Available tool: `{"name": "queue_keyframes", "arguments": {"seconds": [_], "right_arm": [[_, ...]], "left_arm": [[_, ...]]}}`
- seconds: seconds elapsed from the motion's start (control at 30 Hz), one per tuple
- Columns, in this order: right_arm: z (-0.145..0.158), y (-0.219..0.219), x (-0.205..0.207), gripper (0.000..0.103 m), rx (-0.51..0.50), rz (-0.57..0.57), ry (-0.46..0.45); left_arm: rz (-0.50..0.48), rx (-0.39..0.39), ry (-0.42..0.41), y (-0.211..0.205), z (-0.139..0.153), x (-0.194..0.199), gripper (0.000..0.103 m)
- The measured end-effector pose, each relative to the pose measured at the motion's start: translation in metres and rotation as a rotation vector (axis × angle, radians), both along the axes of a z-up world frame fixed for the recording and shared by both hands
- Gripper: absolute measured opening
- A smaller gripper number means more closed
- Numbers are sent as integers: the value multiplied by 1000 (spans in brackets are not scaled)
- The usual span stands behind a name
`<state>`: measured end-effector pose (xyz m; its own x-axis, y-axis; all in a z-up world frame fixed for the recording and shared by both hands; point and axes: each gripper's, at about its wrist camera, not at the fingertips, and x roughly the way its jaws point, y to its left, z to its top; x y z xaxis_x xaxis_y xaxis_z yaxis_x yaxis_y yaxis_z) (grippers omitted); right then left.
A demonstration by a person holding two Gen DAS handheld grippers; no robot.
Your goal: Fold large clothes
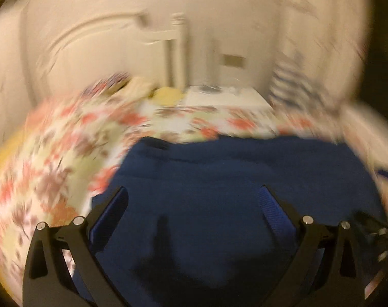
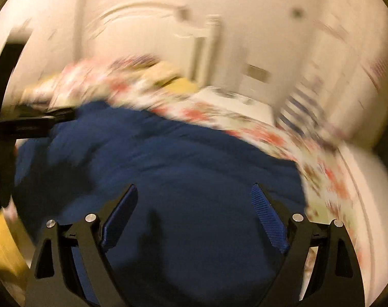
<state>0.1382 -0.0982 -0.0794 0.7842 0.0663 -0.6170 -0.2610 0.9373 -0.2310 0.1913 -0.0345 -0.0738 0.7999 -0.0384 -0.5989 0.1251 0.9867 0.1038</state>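
A large dark blue garment point(image 1: 232, 174) lies spread on a bed with a floral sheet point(image 1: 55, 158); both views are motion-blurred. My left gripper point(image 1: 192, 192) hovers over the garment's near part, jaws wide apart, nothing between its blue pads. In the right wrist view the same blue garment point(image 2: 168, 166) fills the middle, bunched higher at the far left. My right gripper point(image 2: 195, 190) is open above it with nothing between the fingers. The black frame of the other gripper point(image 2: 30, 125) shows at the left edge, by the garment's far left corner.
A white headboard point(image 1: 104, 43) and bedpost stand behind the bed. A yellow cloth point(image 1: 167, 94) lies near the head of the bed, and a white bedside table point(image 1: 227, 97) is beside it. A striped fabric point(image 1: 291, 87) hangs at the right. The floral sheet point(image 2: 329, 179) runs along the garment's right side.
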Motion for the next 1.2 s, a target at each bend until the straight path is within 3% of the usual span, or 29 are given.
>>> {"name": "queue_keyframes", "arguments": {"seconds": [0.07,0.1,0.13,0.2,0.37,0.43,0.5,0.57,0.6,0.63,0.7,0.8,0.93,1.03,1.13,1.2], "right_arm": [[-31,23,6,86,-93,25,68],[-39,24,7,86,-87,18,39],[-41,20,7,86,-58,20,41],[-41,11,10,86,-9,19,75],[-30,2,4,86,3,-4,96],[-19,-9,-8,86,12,-32,54],[-13,-28,-18,86,35,-81,31],[-21,-58,-19,86,66,-149,54],[-28,-68,-18,86,94,-162,73],[-38,-83,-18,86,191,-153,91],[-44,-96,-17,89,280,-162,108],[-43,-90,-12,91,228,-172,109],[-41,-97,-11,91,261,-177,131],[-30,-83,-28,91,241,-228,131],[-16,-51,-54,91,204,-98,64],[-25,-29,-60,91,162,-36,93]], "left_arm": [[-27,108,65,-26,-30,2,101],[-12,149,86,-31,-45,5,101],[-14,138,48,-30,-50,2,101],[-22,101,81,-24,-49,4,101],[-21,38,114,-3,-41,-2,101],[30,-6,62,23,-31,-17,101],[104,-2,31,47,-29,-24,101],[187,-18,65,79,-40,-22,101],[195,-60,97,93,-50,-19,101],[175,-156,124,107,-55,-17,101],[183,-213,148,117,-57,-14,101],[186,-177,160,112,-58,-10,101],[178,-215,176,117,-60,-9,101],[183,-203,173,114,-60,-8,101],[184,-202,174,115,-60,-7,101],[183,-204,174,114,-60,-6,101]]}}
